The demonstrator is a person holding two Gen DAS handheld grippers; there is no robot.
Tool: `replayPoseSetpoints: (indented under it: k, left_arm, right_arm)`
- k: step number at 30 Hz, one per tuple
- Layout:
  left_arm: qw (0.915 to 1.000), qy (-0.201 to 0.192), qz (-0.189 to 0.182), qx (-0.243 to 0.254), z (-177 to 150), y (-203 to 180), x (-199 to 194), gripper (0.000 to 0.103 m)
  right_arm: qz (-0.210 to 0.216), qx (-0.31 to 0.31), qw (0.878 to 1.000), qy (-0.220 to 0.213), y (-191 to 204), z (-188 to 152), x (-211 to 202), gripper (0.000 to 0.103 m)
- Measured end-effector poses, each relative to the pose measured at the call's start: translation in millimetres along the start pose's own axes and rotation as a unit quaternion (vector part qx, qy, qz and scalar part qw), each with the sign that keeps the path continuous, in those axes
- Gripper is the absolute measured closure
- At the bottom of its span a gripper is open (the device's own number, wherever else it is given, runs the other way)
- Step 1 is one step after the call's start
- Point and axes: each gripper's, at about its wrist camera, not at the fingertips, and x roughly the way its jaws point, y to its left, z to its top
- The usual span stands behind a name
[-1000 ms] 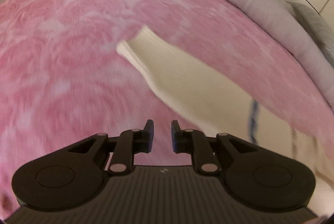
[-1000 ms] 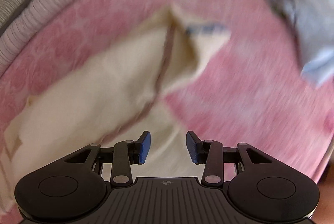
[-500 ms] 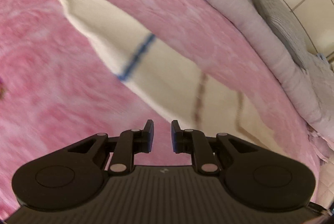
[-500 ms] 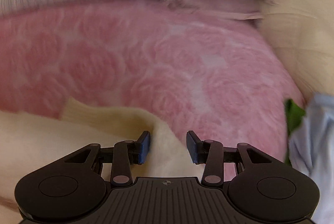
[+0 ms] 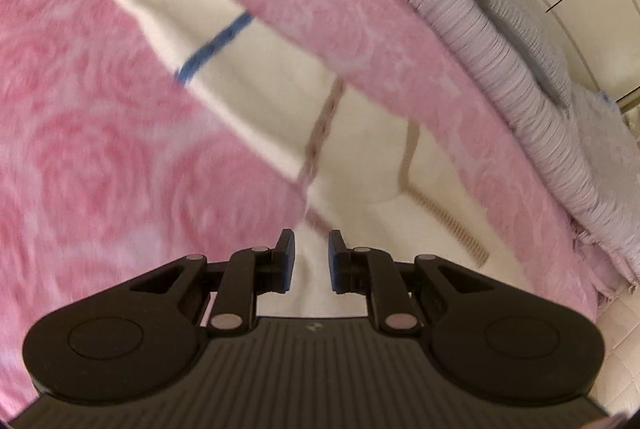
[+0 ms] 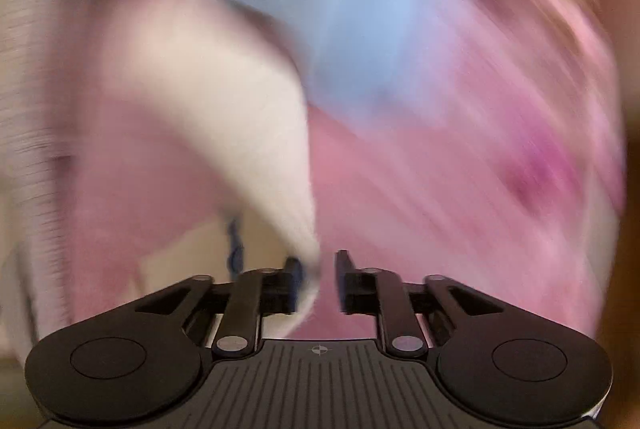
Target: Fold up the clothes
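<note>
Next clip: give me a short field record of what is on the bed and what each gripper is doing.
surface: pink rose-patterned blanket
garment: cream sweater spread flat, sleeve with blue stripe stretched out
bed edge: grey ribbed blanket
other item: light blue garment, blurred
left gripper: over the sweater, small gap between jaws, nothing held
right gripper: jaws just closing, cream fabric between them; grip unclear through blur

Cream knit sweater (image 5: 276, 77) lies on fluffy pink blanket (image 5: 88, 157); ribbed grey cloth (image 5: 500, 41).
</note>
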Motion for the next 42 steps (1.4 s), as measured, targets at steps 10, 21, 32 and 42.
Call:
replayPoseSetpoints:
  k: [10,21,32,42]
  left_arm:
    - [0.9952,0.018,-0.002,0.096,3.3,-29.0,-0.8,0.091]
    - [0.9628,0.030,-0.060,0.262,64.2,-99.8,60.9,0.087]
    - [0.8953,0.097,-0.124,0.417,97.3,-192.2,162.7,0.085]
    - [0.8223,0.150,-0.126,0.534,91.4,-215.8,212.7,0.083]
  right_arm:
    - [-0.046,-0.354,0.930,-0.083,79.8,-51.5,-26.1,0.079]
    - [0.109,-0.561,0.820,0.021,277.3,-120.8,86.2,0.079]
    - [0.105,-0.632,0.746,0.181,346.4,-209.4,209.1,0.077]
    - [0.085,-0.723,0.659,0.187,335.0,-223.9,211.9,0.043]
